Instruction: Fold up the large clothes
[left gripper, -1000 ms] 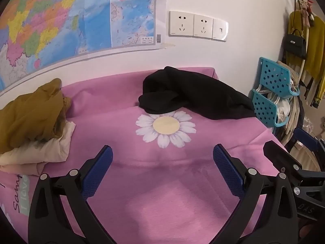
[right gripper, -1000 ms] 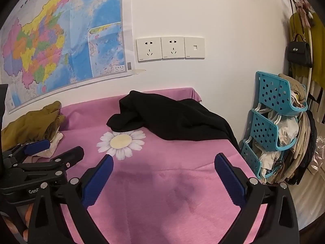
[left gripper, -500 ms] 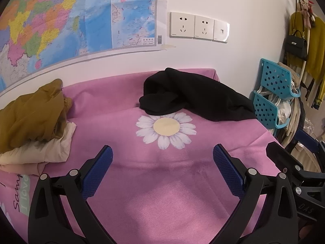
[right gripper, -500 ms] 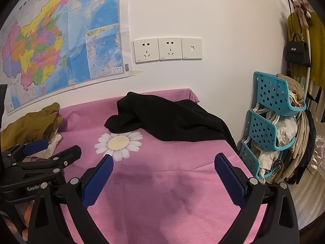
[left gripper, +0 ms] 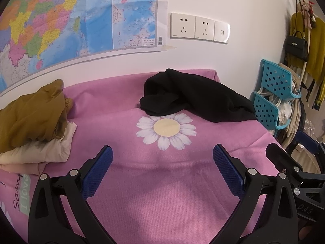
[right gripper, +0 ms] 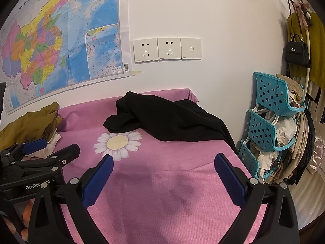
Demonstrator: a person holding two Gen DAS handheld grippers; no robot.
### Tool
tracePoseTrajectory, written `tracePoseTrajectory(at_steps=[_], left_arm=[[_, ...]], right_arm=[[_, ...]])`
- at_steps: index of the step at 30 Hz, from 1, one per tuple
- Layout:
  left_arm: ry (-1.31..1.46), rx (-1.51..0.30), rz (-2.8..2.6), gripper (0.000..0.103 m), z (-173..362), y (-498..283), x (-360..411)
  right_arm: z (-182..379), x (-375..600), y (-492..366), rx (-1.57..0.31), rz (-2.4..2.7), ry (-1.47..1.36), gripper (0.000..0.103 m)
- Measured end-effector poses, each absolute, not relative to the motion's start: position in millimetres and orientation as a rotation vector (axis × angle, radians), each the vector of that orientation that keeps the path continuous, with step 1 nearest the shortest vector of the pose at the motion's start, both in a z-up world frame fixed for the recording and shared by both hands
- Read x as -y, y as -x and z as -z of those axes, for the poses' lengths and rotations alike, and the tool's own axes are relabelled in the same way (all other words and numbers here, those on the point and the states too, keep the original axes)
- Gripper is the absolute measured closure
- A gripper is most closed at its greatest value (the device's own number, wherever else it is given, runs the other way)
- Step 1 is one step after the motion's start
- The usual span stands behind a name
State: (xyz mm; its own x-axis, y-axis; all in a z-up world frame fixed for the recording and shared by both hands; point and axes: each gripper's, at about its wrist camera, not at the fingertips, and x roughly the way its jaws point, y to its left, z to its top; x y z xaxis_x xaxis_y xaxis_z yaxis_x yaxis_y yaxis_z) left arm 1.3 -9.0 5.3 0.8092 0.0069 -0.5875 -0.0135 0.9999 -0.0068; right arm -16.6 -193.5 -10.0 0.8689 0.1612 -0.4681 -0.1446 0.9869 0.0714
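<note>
A crumpled black garment (left gripper: 195, 97) (right gripper: 166, 120) lies at the far right of the pink cloth-covered table (left gripper: 162, 193) (right gripper: 162, 183), just behind a printed daisy (left gripper: 166, 129). My left gripper (left gripper: 162, 158) is open above bare pink cloth, well short of the garment. My right gripper (right gripper: 164, 164) is open too, nothing between its fingers, with the garment ahead of it. Each gripper shows at the edge of the other's view: the right one (left gripper: 300, 162), the left one (right gripper: 40, 154).
A heap of mustard (left gripper: 30, 113) and cream clothes (left gripper: 44, 148) sits at the table's left. Blue stacked baskets (right gripper: 270, 126) full of fabric stand off the right edge, with a bag and hanging clothes behind. A map and sockets are on the wall.
Both views have drifted very slightly; the right gripper has edged a little toward the black garment. Neither gripper has changed its opening, and the clothes lie as before.
</note>
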Motion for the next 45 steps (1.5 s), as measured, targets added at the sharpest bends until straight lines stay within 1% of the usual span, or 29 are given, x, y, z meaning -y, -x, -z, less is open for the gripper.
tracePoseTrajectory(at_steps=[45], left_arm=[[0.022,-0.642,-0.025,0.006,-1,-9,4]], right_arm=[[13,184,3,-0.511,-0.164,-0.007,0.006]])
